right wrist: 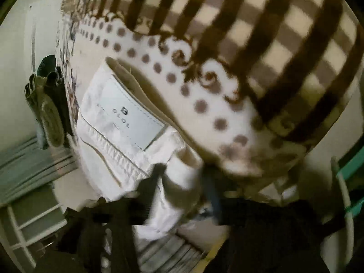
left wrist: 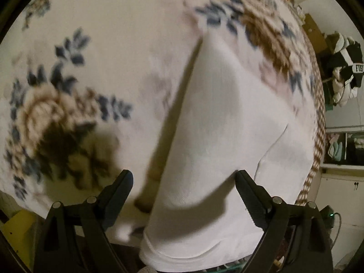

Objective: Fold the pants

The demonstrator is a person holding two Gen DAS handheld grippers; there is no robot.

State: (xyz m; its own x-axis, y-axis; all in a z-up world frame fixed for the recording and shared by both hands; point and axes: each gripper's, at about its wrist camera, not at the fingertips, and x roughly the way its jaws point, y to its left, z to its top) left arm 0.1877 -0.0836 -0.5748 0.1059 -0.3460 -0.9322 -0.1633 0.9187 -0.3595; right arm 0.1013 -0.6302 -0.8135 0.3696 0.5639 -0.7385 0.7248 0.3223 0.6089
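White pants (left wrist: 223, 136) lie on a cream blanket (left wrist: 109, 34) with blue and brown flowers. In the left wrist view one leg runs from the far middle toward me, its hem (left wrist: 182, 248) at the near edge. My left gripper (left wrist: 184, 182) is open, its black fingers (left wrist: 248, 193) spread on either side above the leg near the hem, holding nothing. In the right wrist view the waistband with a white label patch (right wrist: 134, 111) lies on the blanket. My right gripper (right wrist: 182, 177) is blurred; its fingers (right wrist: 150, 182) look closed on the waistband corner (right wrist: 182, 170).
A brown checked and dotted blanket border (right wrist: 250, 34) lies beyond the waistband. A pile of black and white clothes (left wrist: 345, 68) sits at the far right. White shelving (right wrist: 27, 223) stands lower left, a teal frame (right wrist: 350, 177) at the right, dark clothes (right wrist: 50, 95) at the left.
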